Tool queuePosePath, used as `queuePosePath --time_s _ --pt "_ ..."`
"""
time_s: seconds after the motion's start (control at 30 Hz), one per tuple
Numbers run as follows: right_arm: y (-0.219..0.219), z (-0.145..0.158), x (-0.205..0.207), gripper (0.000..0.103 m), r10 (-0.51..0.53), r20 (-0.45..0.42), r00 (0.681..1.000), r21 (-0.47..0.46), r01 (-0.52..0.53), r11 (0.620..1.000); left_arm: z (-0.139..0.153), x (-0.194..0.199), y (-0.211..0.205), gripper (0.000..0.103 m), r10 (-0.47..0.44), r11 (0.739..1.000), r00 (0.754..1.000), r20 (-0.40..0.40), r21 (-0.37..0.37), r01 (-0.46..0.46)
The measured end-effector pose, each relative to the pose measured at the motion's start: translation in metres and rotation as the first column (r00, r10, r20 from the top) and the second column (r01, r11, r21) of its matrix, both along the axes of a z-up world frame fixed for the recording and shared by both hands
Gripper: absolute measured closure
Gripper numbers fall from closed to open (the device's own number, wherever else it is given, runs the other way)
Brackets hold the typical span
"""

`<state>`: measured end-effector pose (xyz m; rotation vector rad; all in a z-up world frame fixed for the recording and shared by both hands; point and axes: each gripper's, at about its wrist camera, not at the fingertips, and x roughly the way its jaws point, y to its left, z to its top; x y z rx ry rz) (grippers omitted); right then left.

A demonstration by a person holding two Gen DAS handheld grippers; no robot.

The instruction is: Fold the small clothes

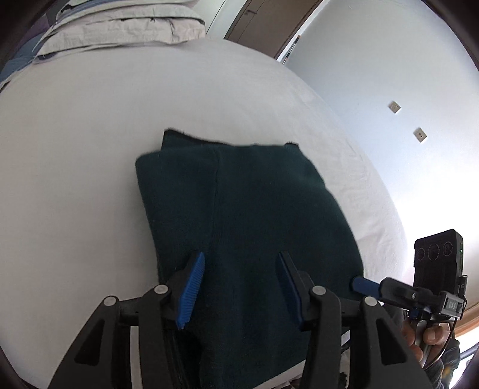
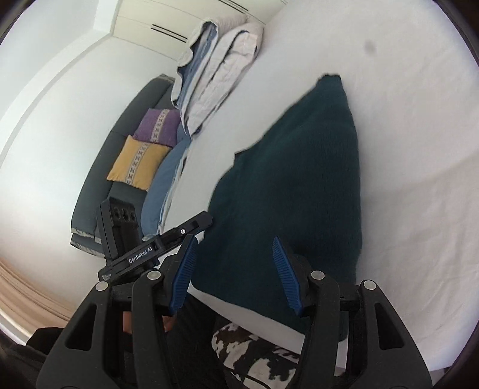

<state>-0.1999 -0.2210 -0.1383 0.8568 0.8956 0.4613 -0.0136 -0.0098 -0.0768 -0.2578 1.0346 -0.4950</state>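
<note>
A dark teal garment (image 1: pixel 254 194) lies folded flat on the white bed sheet (image 1: pixel 89 149), with a seam running down its top layer. My left gripper (image 1: pixel 241 257) hovers over the garment's near part, its blue pads apart with nothing pinched between them. The right gripper's blue fingertip (image 1: pixel 363 284) rests at the garment's right edge, with a hand (image 1: pixel 428 335) behind it. In the right wrist view the same garment (image 2: pixel 299 179) stretches away from my right gripper (image 2: pixel 234 242), which is open above the near edge. The left gripper's body (image 2: pixel 155 248) shows at the left.
A stack of folded pale bedding (image 1: pixel 119 27) sits at the bed's far end (image 2: pixel 215 74). Beside the bed are a grey bench (image 2: pixel 98 179) with a purple cushion (image 2: pixel 158 125) and a yellow cushion (image 2: pixel 137 161). A black-and-white patterned cloth (image 2: pixel 254 353) is at the near edge.
</note>
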Motion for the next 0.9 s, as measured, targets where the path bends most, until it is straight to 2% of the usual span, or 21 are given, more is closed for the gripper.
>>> queuePosePath --time_s 0.03,0.07,0.17,0.4,0.53,0.6,0.63,0.73,0.83,0.9 --pt "-0.002 -0.015 -0.004 0.054 -0.002 -0.034 0.999 0.020 0.002 1.000 -0.006 -0.001 0.000 0.053 0.003 1.000 1.000 0.004 0.007 -0.003" --pt "-0.005 -0.025 -0.010 0.058 -0.005 -0.037 0.999 0.043 0.007 0.999 -0.008 -0.002 0.001 0.053 0.001 1.000 1.000 0.015 0.008 -0.002" --pt "-0.010 -0.038 -0.023 0.068 -0.006 -0.002 1.000 0.078 0.006 0.997 -0.011 -0.002 0.001 0.053 -0.014 1.000 1.000 0.023 0.015 0.014" --pt "-0.004 -0.043 -0.023 0.068 0.021 0.014 1.000 0.048 -0.021 0.999 -0.016 0.001 0.007 0.054 -0.011 0.999 1.000 0.011 -0.046 0.011" --pt "-0.002 -0.025 -0.034 0.063 0.005 0.019 1.000 -0.047 -0.004 0.999 -0.010 -0.007 0.015 0.053 0.001 0.997 1.000 0.019 -0.071 0.001" --pt "-0.011 -0.014 -0.040 0.061 -0.019 0.021 1.000 -0.084 0.020 0.996 -0.003 -0.015 0.020 0.053 0.018 0.998 0.999 0.043 -0.056 -0.016" --pt "-0.013 -0.005 -0.045 0.060 -0.039 0.030 0.999 -0.114 0.042 0.993 0.002 -0.021 0.021 0.051 0.027 0.999 0.997 0.066 -0.037 -0.025" --pt "-0.017 0.026 -0.047 0.055 -0.093 0.075 0.993 -0.189 0.105 0.976 0.024 -0.036 0.021 0.028 0.063 0.996 0.984 0.164 0.045 -0.072" --pt "-0.018 0.062 -0.049 0.045 -0.150 0.137 0.979 -0.280 0.184 0.942 0.047 -0.055 0.023 0.013 0.102 0.989 0.956 0.275 0.075 -0.127" --pt "-0.009 0.085 -0.049 0.041 -0.174 0.185 0.967 -0.369 0.233 0.900 0.063 -0.067 0.024 0.003 0.130 0.980 0.928 0.351 0.094 -0.173"
